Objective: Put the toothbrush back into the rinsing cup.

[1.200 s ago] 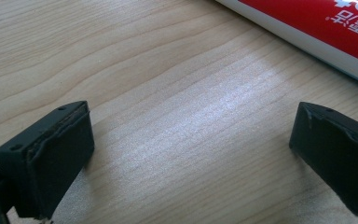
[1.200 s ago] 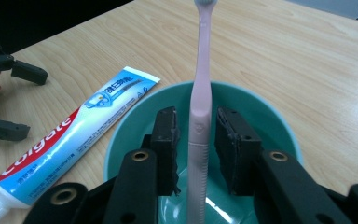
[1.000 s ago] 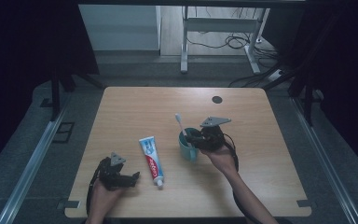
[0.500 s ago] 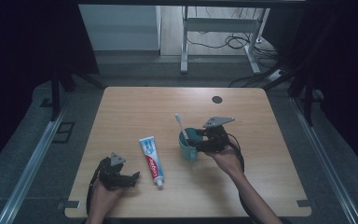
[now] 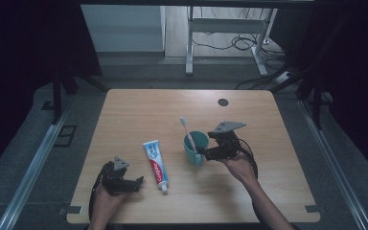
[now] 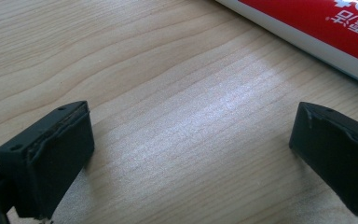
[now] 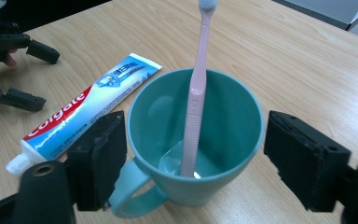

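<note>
Wooden table (image 5: 139, 110) seen from the high view carries a teal cup (image 5: 195, 146) near its middle, with a pink toothbrush (image 5: 188, 132) standing inside and leaning toward the far left. The right gripper (image 5: 210, 154) sits just beside the cup on its right side, held by the person's right hand (image 5: 239, 166). A toothpaste tube (image 5: 155, 164) lies flat to the left of the cup, cap toward the near edge. The left gripper (image 5: 135, 183) rests low on the table near the front edge, left of the tube.

From the left gripper view, the two black jaws stand wide apart over bare wood with nothing between them; the red side of the toothpaste tube (image 6: 317, 32) crosses the upper right corner.

From the right gripper view, the cup (image 7: 200, 140) stands between the jaws, its handle toward the left jaw. The jaws have just been opening: the right one stands clear of the cup wall, the left one is close beside the handle, so the cup is released. The toothbrush (image 7: 196, 93) stands upright in it, bristles up.
</note>
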Demonstrator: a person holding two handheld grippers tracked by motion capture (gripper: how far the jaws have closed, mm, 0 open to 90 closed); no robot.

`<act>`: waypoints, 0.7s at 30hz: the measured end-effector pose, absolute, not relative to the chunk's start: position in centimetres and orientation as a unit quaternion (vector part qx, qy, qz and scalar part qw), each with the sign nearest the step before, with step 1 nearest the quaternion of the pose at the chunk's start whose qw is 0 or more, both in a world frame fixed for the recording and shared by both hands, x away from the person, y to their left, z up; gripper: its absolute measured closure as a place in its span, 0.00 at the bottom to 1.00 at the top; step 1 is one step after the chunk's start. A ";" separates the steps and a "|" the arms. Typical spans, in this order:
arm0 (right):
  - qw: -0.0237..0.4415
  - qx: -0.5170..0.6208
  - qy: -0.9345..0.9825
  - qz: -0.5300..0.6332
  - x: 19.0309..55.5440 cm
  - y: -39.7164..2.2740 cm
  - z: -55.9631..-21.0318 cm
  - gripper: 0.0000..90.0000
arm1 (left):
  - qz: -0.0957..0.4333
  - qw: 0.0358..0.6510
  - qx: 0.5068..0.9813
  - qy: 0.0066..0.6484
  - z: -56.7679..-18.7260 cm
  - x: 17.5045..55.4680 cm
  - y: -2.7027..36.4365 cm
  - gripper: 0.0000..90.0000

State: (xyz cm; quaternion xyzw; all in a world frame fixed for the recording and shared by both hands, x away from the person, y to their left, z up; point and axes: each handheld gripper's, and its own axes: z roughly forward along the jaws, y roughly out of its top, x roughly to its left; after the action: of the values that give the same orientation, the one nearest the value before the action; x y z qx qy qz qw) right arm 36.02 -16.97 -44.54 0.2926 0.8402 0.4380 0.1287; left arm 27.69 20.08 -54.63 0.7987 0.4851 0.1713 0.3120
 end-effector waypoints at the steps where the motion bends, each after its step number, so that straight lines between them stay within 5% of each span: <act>1: 0.131 0.294 0.839 0.438 35.9 -17.1 -44.5 0.21 | 0.171 0.312 0.799 0.485 -54.6 27.7 20.1 0.00; 21: 0.140 0.300 0.842 0.426 34.7 -19.3 -44.8 0.06 | 0.170 0.313 0.798 0.486 -54.6 27.7 20.1 0.00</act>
State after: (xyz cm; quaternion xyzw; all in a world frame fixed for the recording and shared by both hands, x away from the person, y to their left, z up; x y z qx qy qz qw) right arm 34.73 -19.34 -44.82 0.2999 0.8421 0.4259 0.1395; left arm 27.68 20.07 -54.63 0.7980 0.4862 0.1704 0.3126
